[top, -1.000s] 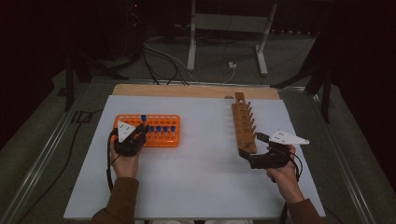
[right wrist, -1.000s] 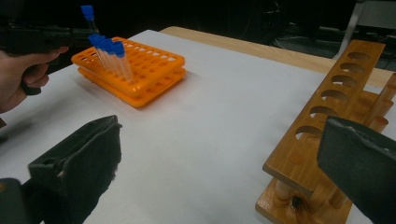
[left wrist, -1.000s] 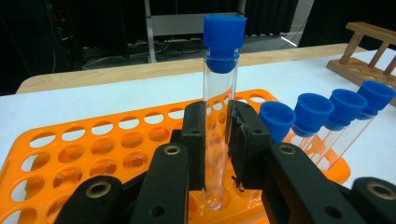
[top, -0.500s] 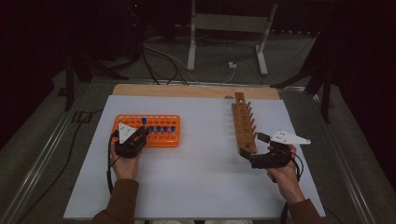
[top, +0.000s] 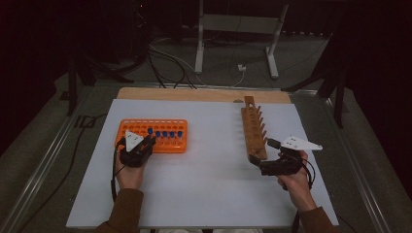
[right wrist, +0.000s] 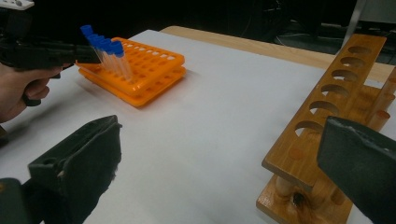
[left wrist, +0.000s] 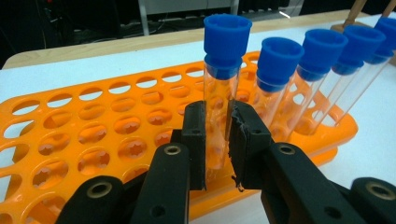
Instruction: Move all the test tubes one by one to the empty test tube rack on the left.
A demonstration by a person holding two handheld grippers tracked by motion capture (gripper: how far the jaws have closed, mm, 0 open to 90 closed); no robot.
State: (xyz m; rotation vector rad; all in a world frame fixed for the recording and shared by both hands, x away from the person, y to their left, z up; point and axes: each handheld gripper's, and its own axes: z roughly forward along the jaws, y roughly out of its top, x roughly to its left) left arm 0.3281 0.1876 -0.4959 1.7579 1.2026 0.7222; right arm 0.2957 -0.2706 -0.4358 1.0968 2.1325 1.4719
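Left tool (left wrist: 217, 135) pinches the nearest blue-capped tube (left wrist: 223, 79) standing at the orange rack's (left wrist: 93, 140) near edge, right tool (right wrist: 219, 177) gapes wide beside the wooden rack (right wrist: 327, 112), and a tilted pull could jam the tube

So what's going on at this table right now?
A person works with a tool in each hand. The left tool is shut on a blue-capped test tube standing in the orange rack. The right tool is open beside the near end of the wooden rack, whose holes look empty.
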